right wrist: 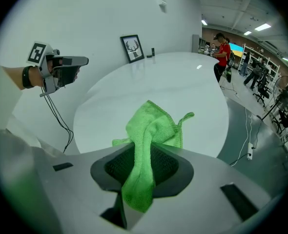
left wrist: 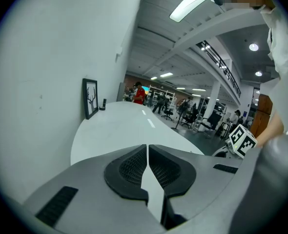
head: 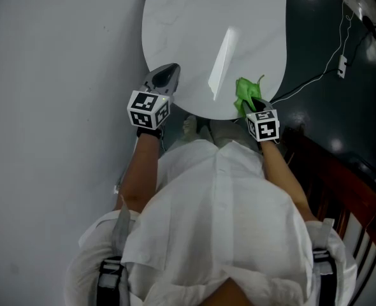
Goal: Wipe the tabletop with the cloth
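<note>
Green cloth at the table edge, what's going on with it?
A person holds a gripper in each hand at the near edge of a white table. The right gripper is shut on the green cloth, which is bunched at that edge. The left gripper is shut and empty.

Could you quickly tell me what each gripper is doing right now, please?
Left gripper: jaws closed, holding nothing.
Right gripper: jaws closed on the green cloth.
</note>
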`<state>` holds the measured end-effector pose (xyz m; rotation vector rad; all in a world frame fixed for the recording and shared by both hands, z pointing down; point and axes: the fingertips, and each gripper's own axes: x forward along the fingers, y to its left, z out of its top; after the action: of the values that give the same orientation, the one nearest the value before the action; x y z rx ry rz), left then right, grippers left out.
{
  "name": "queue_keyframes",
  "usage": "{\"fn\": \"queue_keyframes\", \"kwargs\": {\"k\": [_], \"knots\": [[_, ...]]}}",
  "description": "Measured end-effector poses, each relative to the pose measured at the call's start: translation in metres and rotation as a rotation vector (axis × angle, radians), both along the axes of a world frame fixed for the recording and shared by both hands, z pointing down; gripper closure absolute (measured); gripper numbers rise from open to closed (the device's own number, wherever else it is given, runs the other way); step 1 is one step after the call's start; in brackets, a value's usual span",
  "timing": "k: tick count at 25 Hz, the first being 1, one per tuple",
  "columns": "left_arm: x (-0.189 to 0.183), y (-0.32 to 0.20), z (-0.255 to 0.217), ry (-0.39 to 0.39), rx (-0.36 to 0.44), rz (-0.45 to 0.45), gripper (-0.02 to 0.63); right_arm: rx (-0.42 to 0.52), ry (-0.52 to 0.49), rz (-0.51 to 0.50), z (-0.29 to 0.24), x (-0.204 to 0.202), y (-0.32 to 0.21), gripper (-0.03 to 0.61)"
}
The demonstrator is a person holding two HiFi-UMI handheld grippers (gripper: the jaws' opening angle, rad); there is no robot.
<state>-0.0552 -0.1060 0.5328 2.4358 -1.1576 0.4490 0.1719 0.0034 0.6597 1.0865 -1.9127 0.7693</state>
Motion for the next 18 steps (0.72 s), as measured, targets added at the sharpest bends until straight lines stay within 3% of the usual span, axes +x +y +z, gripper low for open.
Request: {"fn": "queue_keyframes", "kwargs": {"k": [9,18], "knots": [[-0.039,0.026,0.003,-0.006,0.005,0.0,0.588,0.024,-0.016,-0.045,-0.001,-0.073,0.0,0.494],[-0.071,0.053,-0.002,-0.018,0.01,-0.014,0.588,0.036,-0.055,-0.172,-0.006,-0.153,0.006,0.494]]}}
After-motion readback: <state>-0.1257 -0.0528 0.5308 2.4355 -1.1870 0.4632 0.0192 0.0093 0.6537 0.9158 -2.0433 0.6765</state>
